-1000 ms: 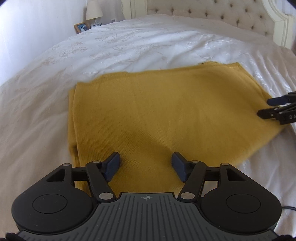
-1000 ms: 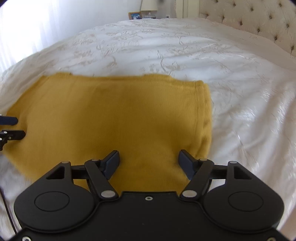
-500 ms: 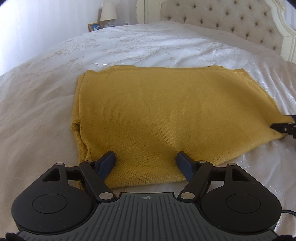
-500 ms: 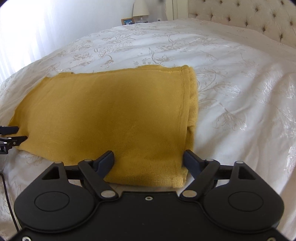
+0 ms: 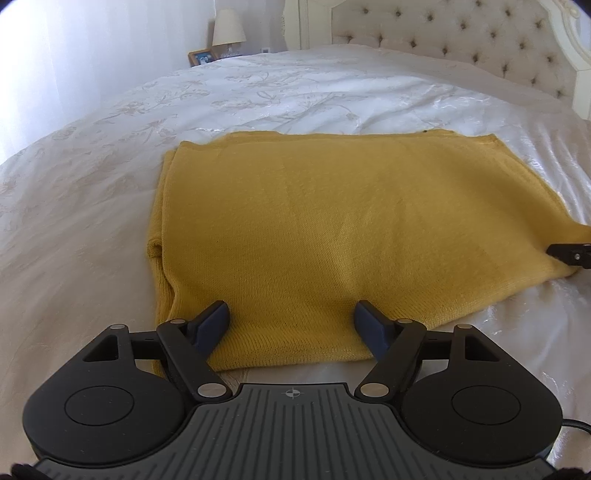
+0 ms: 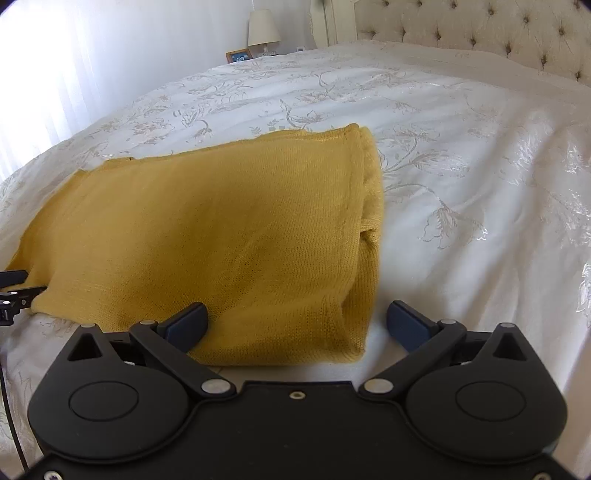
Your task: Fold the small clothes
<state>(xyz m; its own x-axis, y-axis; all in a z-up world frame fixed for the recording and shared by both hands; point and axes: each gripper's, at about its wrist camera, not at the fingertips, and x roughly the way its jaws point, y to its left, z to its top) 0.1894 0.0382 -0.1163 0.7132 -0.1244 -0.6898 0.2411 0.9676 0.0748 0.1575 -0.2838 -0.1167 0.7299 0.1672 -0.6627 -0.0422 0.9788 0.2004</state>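
Note:
A mustard-yellow knitted garment point(image 5: 332, 236) lies folded into a flat rectangle on the white bed; it also shows in the right wrist view point(image 6: 207, 236). My left gripper point(image 5: 291, 325) is open and empty, its fingers spread over the garment's near edge at the left end. My right gripper point(image 6: 295, 325) is open and empty at the garment's near right corner, its left finger point(image 6: 186, 325) over the cloth and its right finger point(image 6: 408, 325) over the bedspread. The right gripper's tip shows at the far right of the left wrist view point(image 5: 570, 254).
The white embroidered bedspread point(image 6: 461, 155) surrounds the garment. A tufted cream headboard point(image 5: 461, 40) stands at the back right. A lamp point(image 5: 228, 35) and a picture frame point(image 5: 202, 57) stand on a nightstand at the back left.
Both grippers have pulled back toward me from over the garment to its near edge. The cloth lies still and flat.

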